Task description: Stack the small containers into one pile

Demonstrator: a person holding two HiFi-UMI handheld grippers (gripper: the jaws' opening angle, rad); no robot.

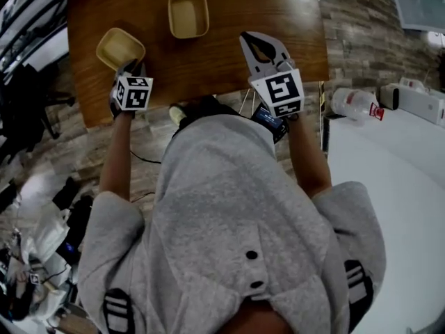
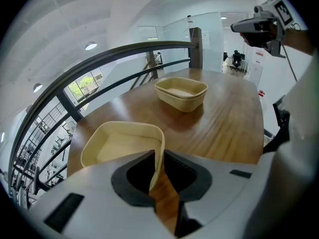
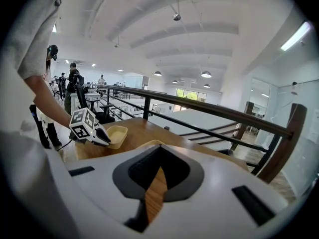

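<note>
While the two containers sit apart on the brown wooden table (image 1: 208,72), the stacking is, by my reading, at its first pick. The near-left beige, rounded-rectangular plastic container (image 1: 119,46) lies close to the table's left edge. The left gripper (image 1: 132,65) points steeply down at its near-right corner. In the left gripper view the thin wall of that container runs upright between the two dark pads, one inside the tub and one outside, and they pinch it. That hold on the rim makes sense: a shallow open tub offers no other narrow part to grasp, and it leaves the underside free to drop into another tub.

The second beige container of the same shape (image 1: 188,14) stands farther off and to the right, near the table's middle, open side up and untouched. It is the likely base of the pile.

The right gripper (image 1: 256,46) hangs above the table's right part, well clear of both tubs, jaws drawn together with nothing between them. It seems held back to keep the path free.
</note>
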